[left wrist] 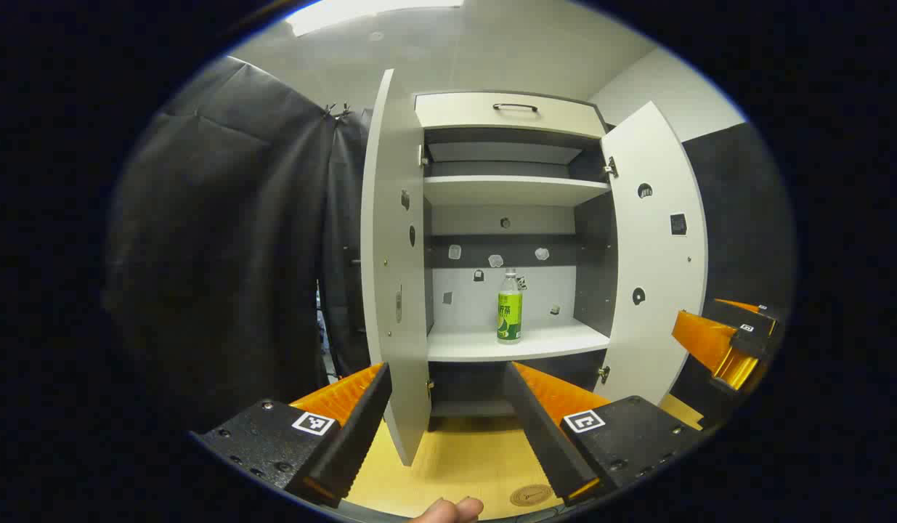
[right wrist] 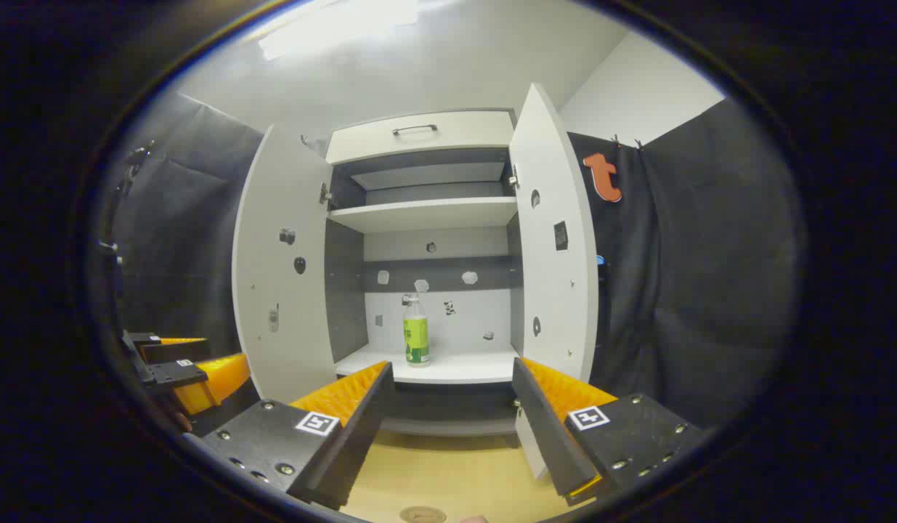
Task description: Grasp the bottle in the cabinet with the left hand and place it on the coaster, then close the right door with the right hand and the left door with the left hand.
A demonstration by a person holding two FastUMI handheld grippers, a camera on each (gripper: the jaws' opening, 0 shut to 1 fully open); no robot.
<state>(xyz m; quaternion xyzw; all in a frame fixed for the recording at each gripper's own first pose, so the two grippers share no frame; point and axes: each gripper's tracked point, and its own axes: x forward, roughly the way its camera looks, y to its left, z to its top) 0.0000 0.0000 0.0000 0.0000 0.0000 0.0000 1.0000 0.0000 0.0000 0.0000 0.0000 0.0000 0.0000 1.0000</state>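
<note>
A clear bottle with a green label [left wrist: 510,316] [right wrist: 416,339] stands upright on the cabinet's lower shelf [left wrist: 517,341] [right wrist: 448,367]. Both doors hang wide open: the left door [left wrist: 394,269] [right wrist: 281,269] and the right door [left wrist: 655,254] [right wrist: 553,240]. A round coaster [left wrist: 531,495] [right wrist: 422,514] lies on the wooden table in front of the cabinet. My left gripper [left wrist: 448,378] is open and held well short of the cabinet, with nothing between its fingers. My right gripper [right wrist: 454,374] is open too and shows at the right [left wrist: 731,341] of the left gripper view.
The cabinet has an upper shelf [left wrist: 513,190] and a drawer with a handle [left wrist: 513,109] on top. Black cloth walls stand on both sides. The yellow tabletop [left wrist: 463,457] runs up to the cabinet base. A fingertip [left wrist: 448,511] shows at the bottom edge.
</note>
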